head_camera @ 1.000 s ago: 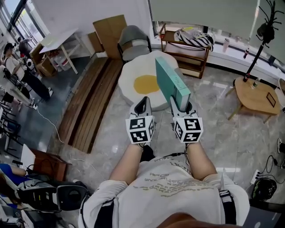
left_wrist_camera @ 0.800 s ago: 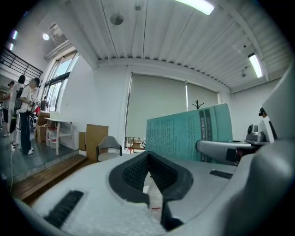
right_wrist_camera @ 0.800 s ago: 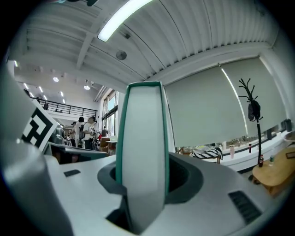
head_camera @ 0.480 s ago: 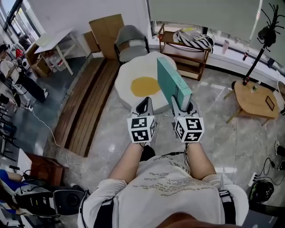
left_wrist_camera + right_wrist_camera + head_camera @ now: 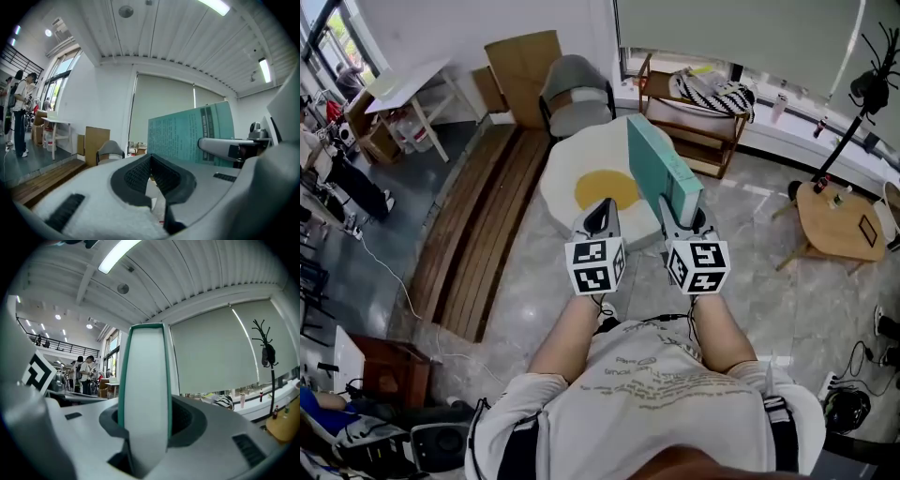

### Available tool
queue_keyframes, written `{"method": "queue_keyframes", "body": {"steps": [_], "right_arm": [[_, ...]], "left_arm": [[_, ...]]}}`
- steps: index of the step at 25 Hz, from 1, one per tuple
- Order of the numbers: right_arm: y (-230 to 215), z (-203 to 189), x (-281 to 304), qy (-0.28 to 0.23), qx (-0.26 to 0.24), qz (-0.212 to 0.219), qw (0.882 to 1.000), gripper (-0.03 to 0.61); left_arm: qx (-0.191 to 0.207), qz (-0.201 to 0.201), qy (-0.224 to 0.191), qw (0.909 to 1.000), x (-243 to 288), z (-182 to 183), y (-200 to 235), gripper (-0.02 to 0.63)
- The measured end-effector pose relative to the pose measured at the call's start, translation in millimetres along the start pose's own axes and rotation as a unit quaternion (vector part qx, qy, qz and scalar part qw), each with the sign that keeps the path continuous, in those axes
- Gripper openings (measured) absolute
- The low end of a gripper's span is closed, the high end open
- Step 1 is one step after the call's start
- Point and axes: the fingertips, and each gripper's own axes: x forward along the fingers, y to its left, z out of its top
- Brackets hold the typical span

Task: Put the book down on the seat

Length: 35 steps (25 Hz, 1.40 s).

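A teal book (image 5: 661,174) stands on edge, upright, with my right gripper (image 5: 680,219) shut on its lower end. In the right gripper view its white page edge (image 5: 145,394) fills the gap between both jaws. The left gripper (image 5: 602,216) hangs beside it, a little to the left, shut and holding nothing; its own view shows the jaws (image 5: 151,159) meeting, with the book's cover (image 5: 192,133) to the right. Below and ahead lies a low egg-shaped seat (image 5: 572,202), white with a yellow centre. A grey chair (image 5: 577,94) stands behind it.
A wooden rack (image 5: 698,122) with a striped bag stands behind the seat to the right. A round wooden side table (image 5: 839,211) is at the right. Wooden planks (image 5: 483,220) cover the floor at the left, with a white table (image 5: 408,89), cardboard sheets (image 5: 525,61) and people beyond.
The view has shifted slightly forward, so the egg-shaped seat lies nearer below the grippers. Both grippers and the book keep their places relative to each other. The people at the left have slid towards the edge.
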Motion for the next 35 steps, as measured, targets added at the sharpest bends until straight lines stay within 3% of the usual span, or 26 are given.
{"method": "queue_keyframes", "body": {"steps": [16, 21, 35], "right_arm": [[10.9, -0.3, 136.1, 0.016, 0.008, -0.001, 1.0, 0.172], [21.2, -0.7, 170.9, 0.018, 0.032, 0.006, 0.999, 0.172], [40.3, -15.4, 226.1, 0.018, 0.018, -0.017, 1.0, 0.172]], "left_arm": [[-0.017, -0.004, 0.032, 0.9993, 93.4, 14.1, 101.6, 0.02], [-0.02, -0.005, 0.032, 0.9993, 108.7, 18.4, 132.6, 0.02], [-0.026, -0.03, 0.03, 0.9987, 150.4, 16.8, 186.0, 0.02]]}}
